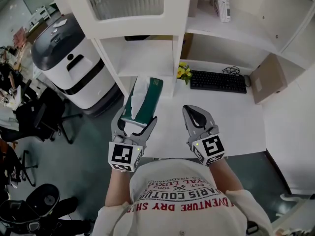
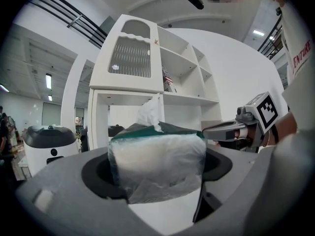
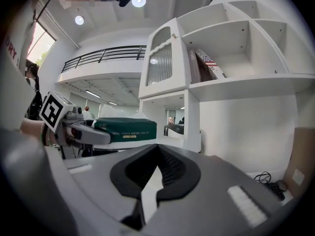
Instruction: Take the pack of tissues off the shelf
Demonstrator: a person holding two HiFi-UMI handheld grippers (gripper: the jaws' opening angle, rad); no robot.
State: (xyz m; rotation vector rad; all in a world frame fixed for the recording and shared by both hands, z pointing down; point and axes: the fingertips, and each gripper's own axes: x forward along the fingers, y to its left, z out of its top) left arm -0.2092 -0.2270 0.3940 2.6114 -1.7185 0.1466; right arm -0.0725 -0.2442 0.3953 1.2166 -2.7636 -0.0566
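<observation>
Tissues are in our grasp: our left gripper (image 1: 134,123) has its jaws wide and pressed on both sides of the pack of tissues (image 1: 143,98). One white tissue pokes out on top. We hold the pack in the air, near the shelf (image 1: 147,72) at 12 o'clock but not touching it. Our right gripper (image 1: 193,111), at 3 o'clock from the pack, is closed with nothing in it. We think the taking-off step is nearly done. Next we should bring the pack toward us and squeeze gently, because it looks soft and could slip.
</observation>
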